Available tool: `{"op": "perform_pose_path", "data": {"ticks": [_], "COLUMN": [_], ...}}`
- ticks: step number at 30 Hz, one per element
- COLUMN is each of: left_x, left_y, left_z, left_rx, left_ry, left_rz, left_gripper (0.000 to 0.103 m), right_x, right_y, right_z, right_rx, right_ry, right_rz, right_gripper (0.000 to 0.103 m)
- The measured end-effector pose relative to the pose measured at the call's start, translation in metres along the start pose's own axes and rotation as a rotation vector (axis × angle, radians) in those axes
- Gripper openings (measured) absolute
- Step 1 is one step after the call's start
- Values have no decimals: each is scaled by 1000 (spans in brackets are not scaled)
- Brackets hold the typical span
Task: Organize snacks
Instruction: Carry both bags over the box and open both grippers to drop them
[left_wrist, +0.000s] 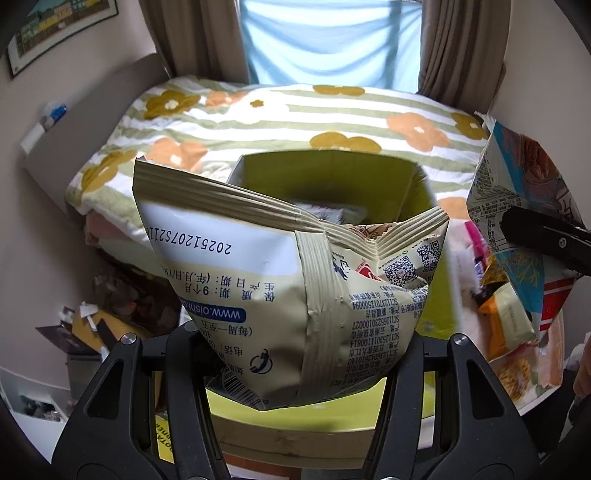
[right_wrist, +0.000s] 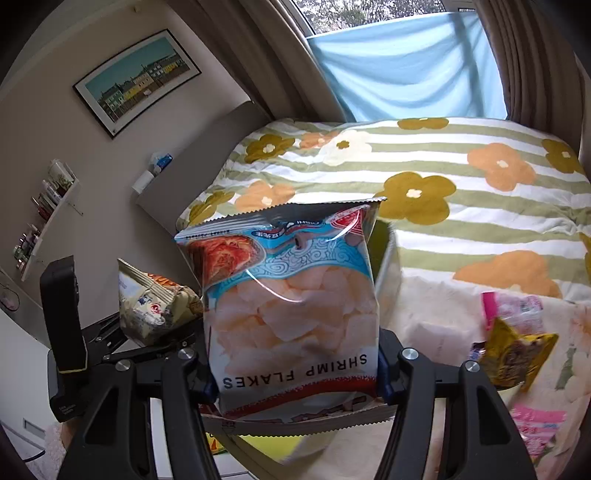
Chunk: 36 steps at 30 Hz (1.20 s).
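My left gripper (left_wrist: 295, 369) is shut on a beige chip bag (left_wrist: 291, 280), held back side up over a yellow-green box (left_wrist: 417, 184) with packets inside. The same bag shows at the left in the right wrist view (right_wrist: 155, 306). My right gripper (right_wrist: 295, 373) is shut on a blue and white Shrimp Flakes bag (right_wrist: 291, 302), held upside down in front of the box (right_wrist: 384, 251). That bag also shows at the right edge of the left wrist view (left_wrist: 517, 192).
Loose snack packets (right_wrist: 517, 350) lie on a pale cloth to the right of the box, with more in the left wrist view (left_wrist: 506, 317). A bed with a flowered quilt (left_wrist: 280, 110) is behind. Clutter sits on the floor at left (left_wrist: 92, 325).
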<state>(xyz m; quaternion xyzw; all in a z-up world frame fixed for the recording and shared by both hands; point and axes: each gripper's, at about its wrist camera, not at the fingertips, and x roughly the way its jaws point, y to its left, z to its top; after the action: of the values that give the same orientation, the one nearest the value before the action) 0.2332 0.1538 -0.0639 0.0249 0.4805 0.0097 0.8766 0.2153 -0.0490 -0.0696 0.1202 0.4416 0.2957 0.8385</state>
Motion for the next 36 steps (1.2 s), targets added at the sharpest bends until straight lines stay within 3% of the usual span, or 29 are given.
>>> {"op": "perform_pose_path", "data": {"ticks": [5, 8, 11, 21, 27, 28, 31, 36], "left_x": [30, 39, 40, 41, 35, 35, 32, 27], "left_y": [25, 31, 32, 46, 48, 49, 50, 50], "left_z": [-9, -16, -22, -40, -42, -42, -41, -42], "left_rx": [29, 69, 110, 83, 92, 95, 92, 82], "left_ry": [58, 54, 21, 59, 55, 55, 56, 55], "left_rz": [-33, -95, -84, -150, -133, -135, -137, -141], "left_gripper": [50, 54, 102, 103, 103, 103, 103, 103], "right_x": [26, 38, 46, 66, 87, 90, 91, 89], "right_y": [17, 23, 25, 23, 22, 25, 27, 35], "right_z": [-7, -12, -16, -19, -13, -12, -13, -19], "right_rx": [27, 53, 81, 96, 94, 91, 85, 15], "right_ry": [17, 16, 19, 80, 112, 111, 81, 95], "right_rz": [-36, -60, -77, -139, -146, -158, -170, -219], "right_gripper": [58, 58, 58, 58, 60, 66, 101, 102]}}
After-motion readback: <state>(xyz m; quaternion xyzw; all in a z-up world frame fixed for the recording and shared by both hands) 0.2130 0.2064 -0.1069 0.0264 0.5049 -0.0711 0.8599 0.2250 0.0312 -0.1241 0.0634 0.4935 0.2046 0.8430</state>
